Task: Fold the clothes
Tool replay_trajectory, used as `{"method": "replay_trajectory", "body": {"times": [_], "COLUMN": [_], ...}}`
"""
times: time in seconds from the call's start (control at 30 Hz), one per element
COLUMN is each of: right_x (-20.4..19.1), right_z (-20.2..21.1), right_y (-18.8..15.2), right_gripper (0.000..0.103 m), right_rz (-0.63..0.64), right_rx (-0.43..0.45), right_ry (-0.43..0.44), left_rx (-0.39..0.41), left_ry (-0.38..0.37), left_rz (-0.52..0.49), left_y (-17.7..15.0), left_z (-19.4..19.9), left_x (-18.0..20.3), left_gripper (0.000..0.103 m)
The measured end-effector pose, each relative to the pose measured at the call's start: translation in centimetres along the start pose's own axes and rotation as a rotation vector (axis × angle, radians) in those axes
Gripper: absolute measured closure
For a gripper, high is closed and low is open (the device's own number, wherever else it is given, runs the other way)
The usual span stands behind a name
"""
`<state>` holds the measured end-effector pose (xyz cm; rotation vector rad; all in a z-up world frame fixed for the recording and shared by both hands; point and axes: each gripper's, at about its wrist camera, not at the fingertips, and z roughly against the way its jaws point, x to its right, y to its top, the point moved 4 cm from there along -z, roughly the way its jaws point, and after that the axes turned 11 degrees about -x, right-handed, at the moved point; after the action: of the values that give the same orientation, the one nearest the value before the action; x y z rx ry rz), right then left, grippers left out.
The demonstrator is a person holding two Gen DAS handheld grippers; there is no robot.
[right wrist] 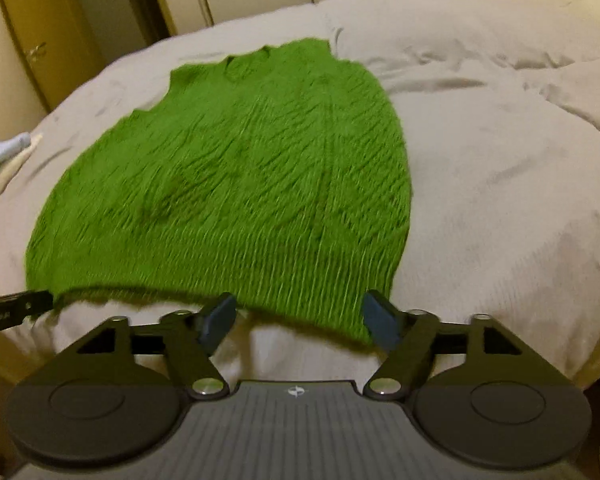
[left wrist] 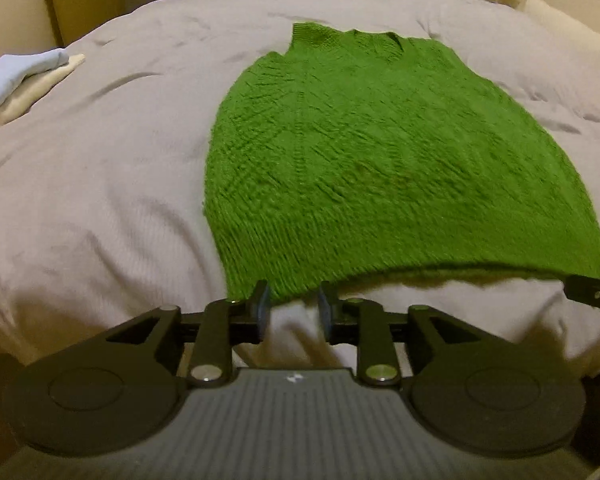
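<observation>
The green sweater [left wrist: 380, 152] lies flat on the bed [left wrist: 100, 200], running lengthwise straight ahead, its hem right at both grippers. Left gripper [left wrist: 294, 312] and right gripper [right wrist: 298, 320] are both released, holding nothing, one at each hem corner.

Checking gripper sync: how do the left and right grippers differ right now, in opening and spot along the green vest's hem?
The left gripper has a narrow gap; the right gripper is spread wide. The left sits at the left corner of the green knit vest's hem, the right at its right corner. Shared: neither pinches fabric, and both point over the vest lying flat on the grey bed cover.
</observation>
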<state>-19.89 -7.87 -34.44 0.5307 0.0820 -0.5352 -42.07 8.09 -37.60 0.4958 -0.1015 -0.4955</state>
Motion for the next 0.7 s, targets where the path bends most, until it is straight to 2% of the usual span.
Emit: {"method": "replay_trajectory", "body": {"times": [0.1, 0.17, 0.23, 0.27, 0.3, 0.37, 0.5, 0.7], "right_x": [-0.3, -0.5, -1.0, -1.2, -1.4, -2.1, -2.8, -2.8], "right_z": [1.9, 3.3, 4.6, 5.2, 5.7, 6.6, 8.1, 8.9], "right_y": [-0.6, -0.7, -0.6, -0.5, -0.4, -0.3, -0.2, -0.7], "right_gripper": [0.013, 0.013, 0.012, 0.002, 0.0, 0.0, 0.0, 0.0], "right_rz": [-0.03, -0.028, -0.018, -0.013, -0.006, 0.012, 0.028, 0.024], "right_rx": [0.021, 0.043, 0.059, 0.067, 0.078, 0.099, 0.123, 0.116], "right_ry": [0.006, 0.01, 0.005, -0.001, -0.023, -0.052, -0.057, -0.092], "left_rx": [0.019, 0.05, 0.07, 0.077, 0.084, 0.088, 0.094, 0.094], "left_ry": [0.002, 0.021, 0.045, 0.045, 0.045, 0.046, 0.045, 0.043], "left_rz": [-0.012, -0.037, -0.055, -0.055, -0.055, -0.056, -0.059, -0.055], "left_y": [-0.3, -0.5, -0.7, -0.8, -0.8, -1.1, -1.4, -2.0], "left_z": [1.7, 3.1, 4.6, 5.2, 5.8, 6.5, 7.4, 8.1], "left_x": [1.1, 1.8, 2.2, 2.4, 2.5, 2.5, 2.6, 2.7], "left_gripper": [0.063, 0.06, 0.047, 0.043, 0.038, 0.038, 0.038, 0.035]}}
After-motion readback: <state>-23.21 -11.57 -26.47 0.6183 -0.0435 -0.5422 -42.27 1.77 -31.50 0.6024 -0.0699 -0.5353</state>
